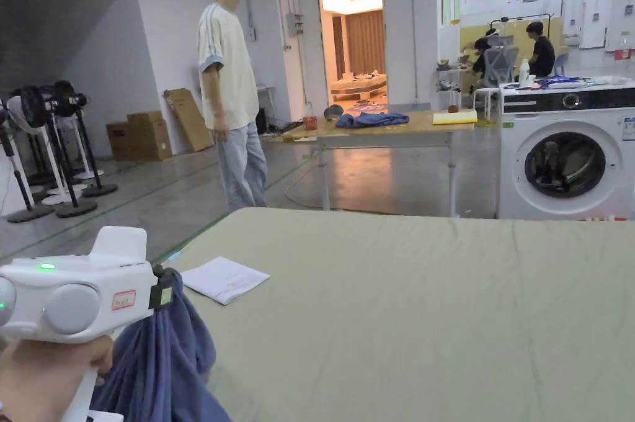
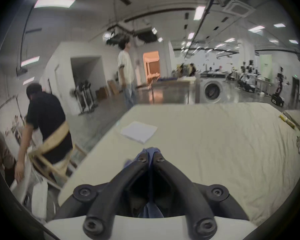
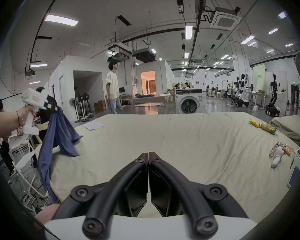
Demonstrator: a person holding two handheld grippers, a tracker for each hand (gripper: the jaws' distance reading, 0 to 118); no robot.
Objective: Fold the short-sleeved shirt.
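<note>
Right gripper (image 3: 148, 154), nearest its own camera, has its jaws pressed together on nothing and hangs over the near edge of the bed (image 3: 189, 139). Bed sheet is pale green, wrinkled, bare across the middle: plenty of room for laying out. Shirt (image 3: 59, 136), blue, hangs bunched from the left gripper (image 3: 55, 107) at the bed's left edge; one part trails onto the sheet, the rest drops past the side toward the floor. Left gripper jaws are clamped on a fold of the cloth, seen pinched between the tips in the left gripper view (image 2: 151, 152). Progress: no fold made yet, shirt not spread; judged to be the very start, carrying the shirt to the bed. Left to do: lay it flat, smooth it, turn in the sleeves, fold the body. Paper (image 1: 224, 279) lies on the sheet near the left edge, beyond the shirt, and may need avoiding. Small clutter (image 3: 280, 152) sits at the far right, well apart.
</note>
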